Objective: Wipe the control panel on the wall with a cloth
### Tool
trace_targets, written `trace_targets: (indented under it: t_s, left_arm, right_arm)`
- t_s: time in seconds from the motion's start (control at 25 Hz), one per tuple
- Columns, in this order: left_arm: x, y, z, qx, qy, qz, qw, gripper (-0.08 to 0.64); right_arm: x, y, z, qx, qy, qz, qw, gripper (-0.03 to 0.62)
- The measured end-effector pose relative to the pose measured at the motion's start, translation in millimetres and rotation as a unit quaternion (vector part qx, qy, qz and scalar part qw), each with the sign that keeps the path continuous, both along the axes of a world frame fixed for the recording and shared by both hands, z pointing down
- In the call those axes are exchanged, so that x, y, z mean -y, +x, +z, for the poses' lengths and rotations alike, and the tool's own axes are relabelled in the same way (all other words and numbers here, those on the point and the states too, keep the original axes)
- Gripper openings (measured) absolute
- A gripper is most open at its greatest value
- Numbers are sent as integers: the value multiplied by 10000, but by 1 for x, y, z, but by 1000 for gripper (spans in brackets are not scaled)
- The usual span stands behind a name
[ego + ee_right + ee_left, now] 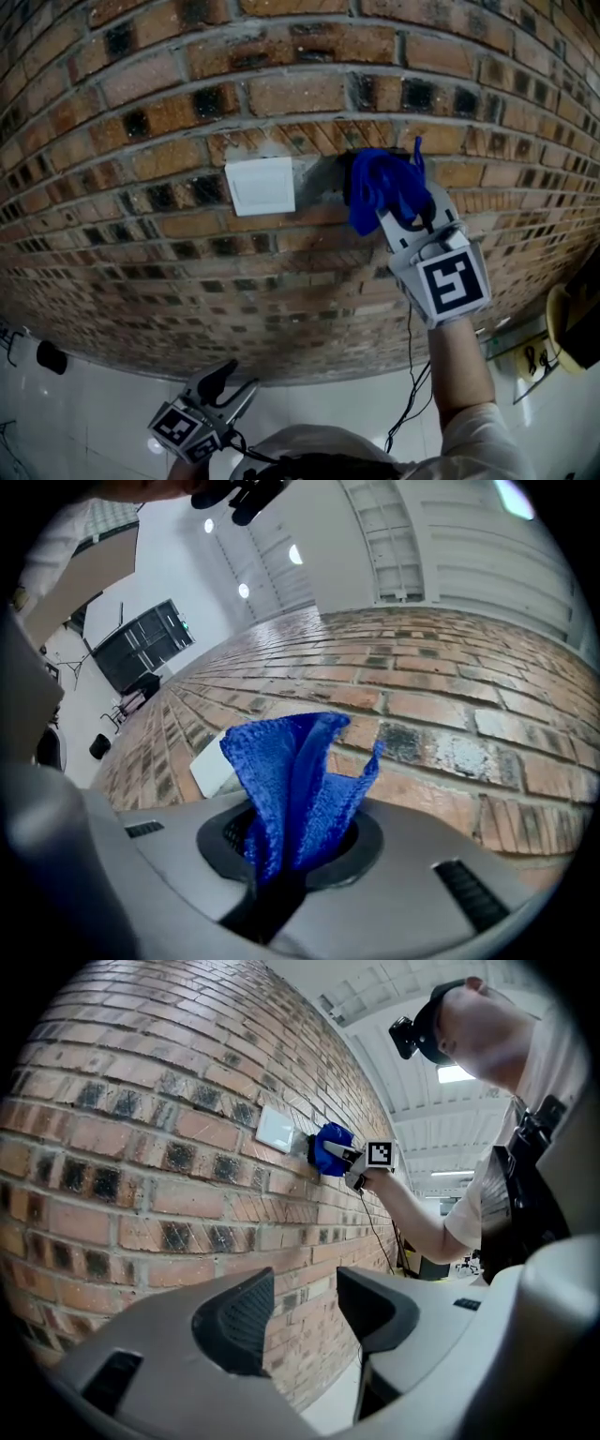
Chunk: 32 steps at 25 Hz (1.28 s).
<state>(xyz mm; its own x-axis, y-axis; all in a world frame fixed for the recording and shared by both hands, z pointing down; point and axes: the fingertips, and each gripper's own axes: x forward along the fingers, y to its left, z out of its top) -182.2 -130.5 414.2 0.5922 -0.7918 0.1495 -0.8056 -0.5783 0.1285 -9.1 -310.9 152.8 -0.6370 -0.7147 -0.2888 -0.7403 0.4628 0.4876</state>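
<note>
A white control panel [261, 186] is set in the brick wall [141, 112]; it also shows as the panel [277, 1130] and the panel [212, 770]. My right gripper [398, 202] is shut on a blue cloth [377, 186], held up against the bricks just right of the panel. The cloth [300, 785] stands bunched between the jaws, apart from the panel. My left gripper [234, 384] hangs low, well below the panel, open and holding nothing. The same gripper [305, 1312] points along the wall.
A black cable [410, 375] hangs from the right gripper. A yellow object [562, 328] sits at the right edge. White floor [84, 422] lies below the wall. A dark screen [141, 649] stands far off.
</note>
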Motion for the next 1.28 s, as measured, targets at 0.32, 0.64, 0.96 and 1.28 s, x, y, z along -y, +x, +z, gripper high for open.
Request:
trace_targets:
  t_s: [0.32, 0.64, 0.96, 1.28]
  left_arm:
    - [7, 14, -4, -27, 64, 177, 9998, 206]
    - [7, 20, -4, 9, 57, 242, 9997, 206]
    - [3, 17, 1, 50, -15, 159, 9999, 206]
    - [3, 13, -6, -66, 81, -34, 9999, 206]
  right_arm:
    - [27, 93, 8, -10, 41, 970, 9953, 91]
    - [26, 108, 8, 67, 46, 1105, 9938, 91]
    - [-14, 1, -1, -184, 195, -65, 9996, 91]
    - [-1, -10, -2, 3, 116, -113, 9999, 91]
